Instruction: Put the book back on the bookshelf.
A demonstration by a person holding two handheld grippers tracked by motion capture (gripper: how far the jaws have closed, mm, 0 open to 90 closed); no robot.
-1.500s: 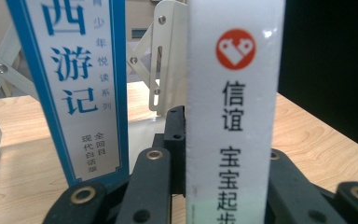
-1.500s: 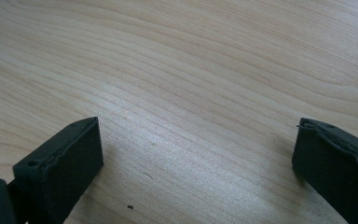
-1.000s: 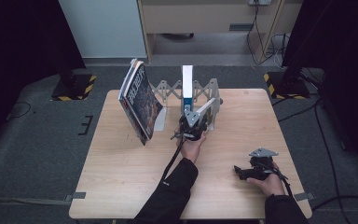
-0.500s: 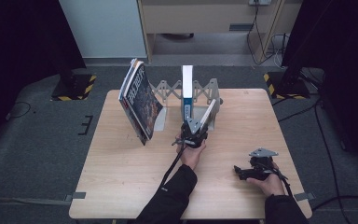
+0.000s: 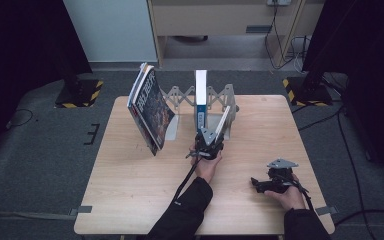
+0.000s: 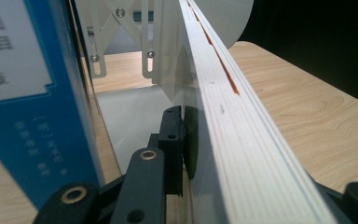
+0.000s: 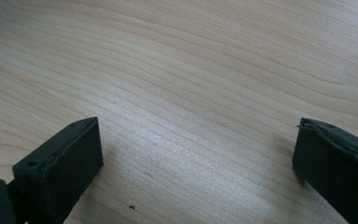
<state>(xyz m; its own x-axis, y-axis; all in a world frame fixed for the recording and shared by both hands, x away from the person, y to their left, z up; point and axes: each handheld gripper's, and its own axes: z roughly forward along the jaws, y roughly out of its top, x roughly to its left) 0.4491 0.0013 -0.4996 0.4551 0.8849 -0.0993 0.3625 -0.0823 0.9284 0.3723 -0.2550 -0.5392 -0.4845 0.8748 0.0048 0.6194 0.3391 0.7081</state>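
A thin white book (image 5: 223,120) leans against the right end of a pale folding book rack (image 5: 180,95). A blue-and-white book (image 5: 200,97) stands upright in the rack beside it. My left gripper (image 5: 210,142) is at the leaning book's lower end. In the left gripper view the white book's page edges (image 6: 233,107) run between the jaws. One pad (image 6: 173,140) lies by the green cover, and the other jaw stands apart at the lower right. My right gripper (image 5: 256,184) rests on the table near the front right. Its jaws are wide apart over bare wood (image 7: 196,158).
A dark-covered magazine (image 5: 151,111) leans steeply at the rack's left end. The wooden table (image 5: 130,190) stands on grey floor, with cables and yellow-black stand feet behind it. The blue book's spine (image 6: 32,93) is close on the left of my left jaws.
My left hand has drawn back a little toward the person, and the white book stays leaning on the rack. The right hand has not moved.
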